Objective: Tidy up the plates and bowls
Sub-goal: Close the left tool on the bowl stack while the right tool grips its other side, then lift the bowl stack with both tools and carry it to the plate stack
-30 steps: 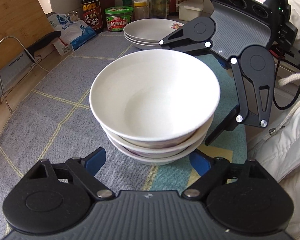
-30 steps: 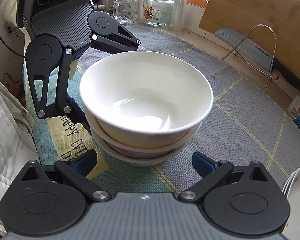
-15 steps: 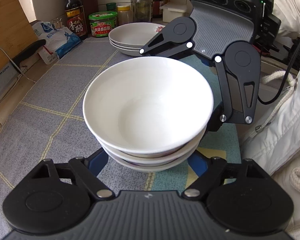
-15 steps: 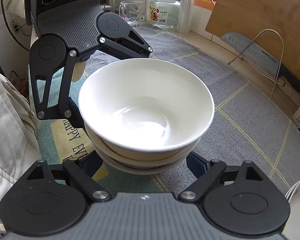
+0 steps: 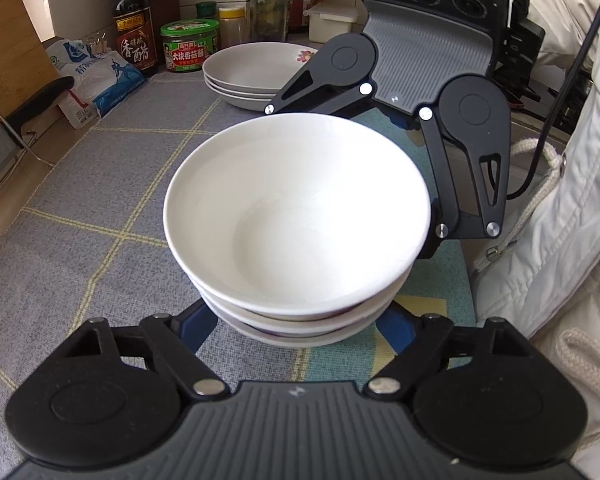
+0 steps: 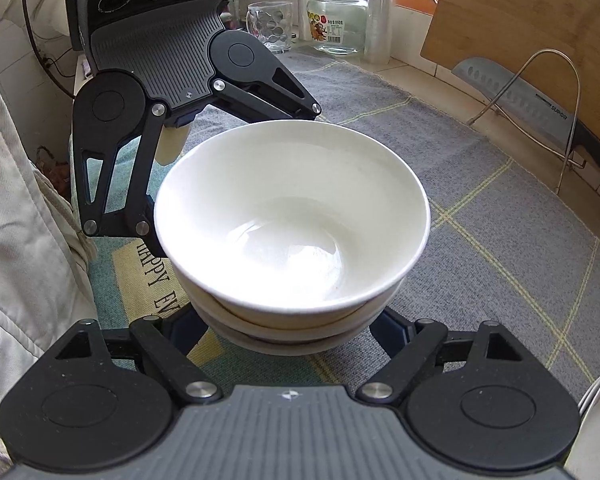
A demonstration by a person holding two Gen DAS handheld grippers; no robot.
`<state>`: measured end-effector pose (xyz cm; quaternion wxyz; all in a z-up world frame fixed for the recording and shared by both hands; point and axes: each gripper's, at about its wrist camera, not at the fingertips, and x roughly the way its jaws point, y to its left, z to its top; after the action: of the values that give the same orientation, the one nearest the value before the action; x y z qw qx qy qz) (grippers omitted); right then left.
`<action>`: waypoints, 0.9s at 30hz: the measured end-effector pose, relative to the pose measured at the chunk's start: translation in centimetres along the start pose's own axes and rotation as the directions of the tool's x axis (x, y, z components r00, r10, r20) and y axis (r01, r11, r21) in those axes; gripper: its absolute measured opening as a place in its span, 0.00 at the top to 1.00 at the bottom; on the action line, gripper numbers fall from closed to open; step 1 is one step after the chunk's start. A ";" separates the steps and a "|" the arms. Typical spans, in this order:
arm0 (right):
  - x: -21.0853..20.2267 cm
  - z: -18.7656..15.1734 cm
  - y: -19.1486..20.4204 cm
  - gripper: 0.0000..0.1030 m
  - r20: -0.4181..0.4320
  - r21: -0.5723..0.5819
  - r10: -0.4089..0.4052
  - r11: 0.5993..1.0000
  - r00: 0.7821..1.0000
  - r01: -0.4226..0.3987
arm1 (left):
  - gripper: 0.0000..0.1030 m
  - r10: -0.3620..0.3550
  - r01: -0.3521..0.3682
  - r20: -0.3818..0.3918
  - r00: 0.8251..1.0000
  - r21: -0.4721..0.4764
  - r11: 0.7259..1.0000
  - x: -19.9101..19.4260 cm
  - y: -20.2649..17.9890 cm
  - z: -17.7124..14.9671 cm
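Observation:
A stack of three white bowls is held between my two grippers, which face each other from opposite sides. My left gripper has its blue fingers wide apart, cradling the underside of the stack. My right gripper does the same from the other side and shows across the stack in the left wrist view. The fingertips are hidden under the bowls. A stack of white plates stands farther back on the mat.
A grey checked mat covers the counter. Sauce bottles and jars line the back wall beside a salt bag. A cleaver in a wire rack leans on a wooden board. A glass mug and a jar stand nearby.
Both grippers have closed in under the bowl stack and raised it. The stack has moved toward the plates, which now look nearer.

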<state>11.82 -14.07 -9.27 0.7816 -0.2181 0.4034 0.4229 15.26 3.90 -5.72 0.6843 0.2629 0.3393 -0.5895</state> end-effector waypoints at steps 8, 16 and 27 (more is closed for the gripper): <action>0.0 0.1 -0.1 0.13 -0.005 0.009 0.001 1.000 1.000 -0.001 | 0.18 -0.005 0.005 -0.002 1.000 0.000 1.000 0.1 0.2 -0.2; -0.3 0.2 0.3 0.13 -0.011 0.004 -0.006 1.000 1.000 0.006 | 0.18 0.014 -0.014 -0.006 1.000 0.005 1.000 0.0 -0.5 0.0; -3.5 -0.4 -1.3 0.13 -0.013 -0.060 0.012 0.998 1.000 -0.013 | 0.18 0.075 -0.074 0.014 0.997 -0.043 0.996 0.3 -1.8 3.0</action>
<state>11.57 -16.77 -6.67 0.7695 -0.2414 0.3967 0.4384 13.93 1.13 -4.01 0.7138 0.2562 0.3361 -0.5585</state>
